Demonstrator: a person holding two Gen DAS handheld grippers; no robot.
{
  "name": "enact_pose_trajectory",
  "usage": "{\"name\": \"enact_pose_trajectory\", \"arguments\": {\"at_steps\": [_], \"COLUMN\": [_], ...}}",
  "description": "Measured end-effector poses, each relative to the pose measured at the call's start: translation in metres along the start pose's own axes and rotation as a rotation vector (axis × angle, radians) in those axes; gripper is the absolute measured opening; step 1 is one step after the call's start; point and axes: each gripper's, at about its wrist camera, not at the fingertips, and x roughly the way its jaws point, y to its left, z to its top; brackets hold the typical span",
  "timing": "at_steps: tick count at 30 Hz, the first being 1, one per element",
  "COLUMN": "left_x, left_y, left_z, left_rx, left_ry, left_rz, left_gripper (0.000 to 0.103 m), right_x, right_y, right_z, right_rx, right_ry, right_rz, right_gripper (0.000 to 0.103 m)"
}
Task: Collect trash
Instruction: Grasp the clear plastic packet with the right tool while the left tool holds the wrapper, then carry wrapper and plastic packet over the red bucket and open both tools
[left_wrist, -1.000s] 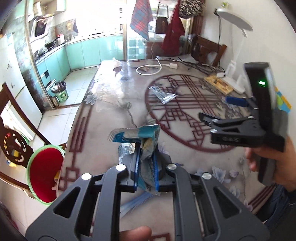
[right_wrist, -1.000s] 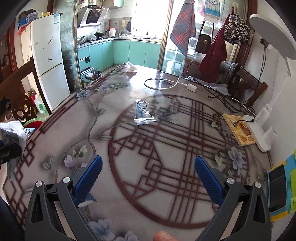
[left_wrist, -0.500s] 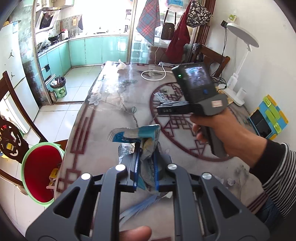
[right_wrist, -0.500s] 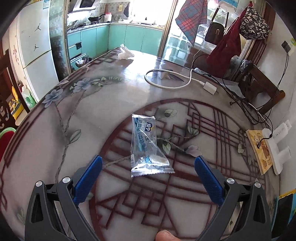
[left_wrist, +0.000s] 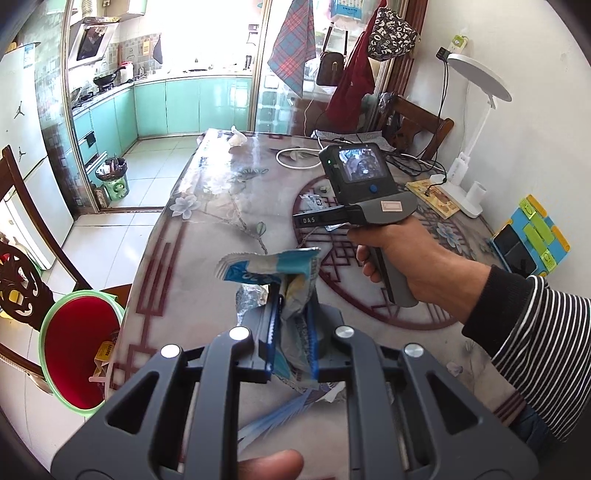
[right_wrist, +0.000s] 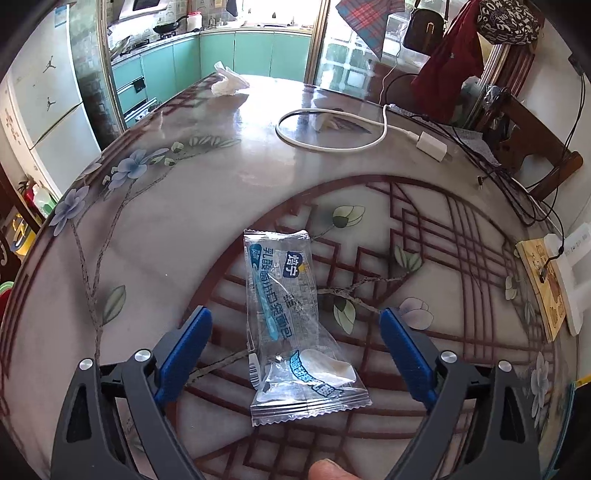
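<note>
My left gripper jaws pinch crumpled wrappers; my right gripper jaws, just narrowing, straddle the clear wrapper on the bench untouched.

Lying flat on the table's patterned top: a clear plastic wrapper printed in blue, crimped at both ends, long axis running away from the camera. Sticking up crumpled: a blue-and-white wrapper, foil lining showing.
</note>
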Motion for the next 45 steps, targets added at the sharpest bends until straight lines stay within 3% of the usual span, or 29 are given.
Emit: {"name": "enact_pose_trajectory", "arguments": {"at_steps": [7,9,14,15,22,33,45], "left_x": [-0.002,-0.002,-0.005,-0.006,-0.009,-0.019,-0.064], "left_y": [0.0,0.001,0.002,0.003,0.01,0.037,0.12], "left_z": [0.003,0.003,0.004,0.004,0.006,0.005,0.011], "left_rx": [0.001,-0.001,0.002,0.0,-0.015,-0.063,-0.153], "left_ry": [-0.009,-0.01,-0.021,-0.023,-0.037,-0.056,-0.095], "left_rz": [0.007,0.007,0.019,0.02,0.041,0.104,0.261], "left_gripper": [0.013,0.013,0.014,0.014,0.014,0.014,0.014], "right_x": [0.001,-0.002,-0.005,-0.006,-0.022,-0.116,-0.2], "right_y": [-0.001,0.005,0.007,0.008,0.013,0.049,0.126], "right_z": [-0.003,-0.004,-0.007,-0.007,-0.015,-0.028,-0.06], "right_rx": [0.031,0.012,0.025,0.02,-0.012,-0.104,-0.196], "right_ry": [0.001,-0.001,0.004,0.003,-0.02,-0.178,-0.259], "right_rz": [0.086,0.087,0.094,0.096,0.089,0.115,0.251], "right_gripper": [0.06,0.047,0.042,0.021,0.018,0.017,0.017]}}
